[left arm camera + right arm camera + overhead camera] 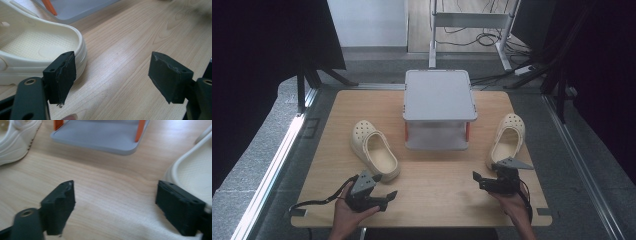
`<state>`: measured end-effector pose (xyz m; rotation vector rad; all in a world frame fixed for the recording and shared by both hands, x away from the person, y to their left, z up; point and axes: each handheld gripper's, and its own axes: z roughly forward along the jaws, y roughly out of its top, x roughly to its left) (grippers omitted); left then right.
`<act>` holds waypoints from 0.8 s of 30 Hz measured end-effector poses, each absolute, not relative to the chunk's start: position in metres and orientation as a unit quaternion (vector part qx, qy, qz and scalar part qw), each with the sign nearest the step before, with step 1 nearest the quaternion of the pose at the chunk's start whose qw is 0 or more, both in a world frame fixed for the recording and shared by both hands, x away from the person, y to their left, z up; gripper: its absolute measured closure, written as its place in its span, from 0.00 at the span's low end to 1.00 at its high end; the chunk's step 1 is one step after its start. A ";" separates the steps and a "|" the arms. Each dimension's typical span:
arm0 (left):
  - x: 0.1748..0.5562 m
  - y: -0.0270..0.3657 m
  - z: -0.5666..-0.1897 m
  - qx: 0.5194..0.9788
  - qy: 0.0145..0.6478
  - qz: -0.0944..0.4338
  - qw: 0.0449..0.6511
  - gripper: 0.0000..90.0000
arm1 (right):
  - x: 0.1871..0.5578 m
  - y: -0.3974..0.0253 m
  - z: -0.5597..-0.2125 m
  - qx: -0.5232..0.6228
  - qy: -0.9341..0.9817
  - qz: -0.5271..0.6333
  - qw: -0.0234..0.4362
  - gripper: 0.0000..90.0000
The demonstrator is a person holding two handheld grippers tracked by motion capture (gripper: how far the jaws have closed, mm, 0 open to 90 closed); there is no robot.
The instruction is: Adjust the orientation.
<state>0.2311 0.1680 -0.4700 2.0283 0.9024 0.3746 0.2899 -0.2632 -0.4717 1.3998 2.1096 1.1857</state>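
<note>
Two cream clogs lie on the wooden table [432, 200]. The left clog [374, 150] lies just beyond my left gripper [384, 186]. The right clog [507, 140] lies beside my right gripper [489, 172]. In the left gripper view the left gripper [112, 75] is open over bare wood, and the clog's heel [37, 50] is close to its left jaw. In the right gripper view the right gripper [115, 200] is also open and holds nothing. The right clog [192, 172] lies by its right jaw, and the other clog [17, 137] is farther off at upper left.
A grey two-tier rack [439, 95] with orange posts stands at the table's middle back; its lower shelf [100, 135] faces both grippers. Metal rails run along both sides of the table. A desk frame and cables are on the floor behind.
</note>
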 end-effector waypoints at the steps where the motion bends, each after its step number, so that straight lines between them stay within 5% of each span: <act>1: 0.231 0.168 -0.470 0.814 0.362 0.151 0.428 0.25 | 0.290 -0.263 -0.472 0.490 0.747 0.415 0.173 0.22; 7: 0.230 0.168 -0.471 0.816 0.359 0.156 0.425 0.25 | 0.288 -0.255 -0.470 0.439 0.782 0.409 0.170 0.41; 24: 0.226 0.175 -0.463 0.813 0.361 0.153 0.430 0.25 | 0.309 -0.207 -0.453 0.384 0.813 0.423 0.117 0.43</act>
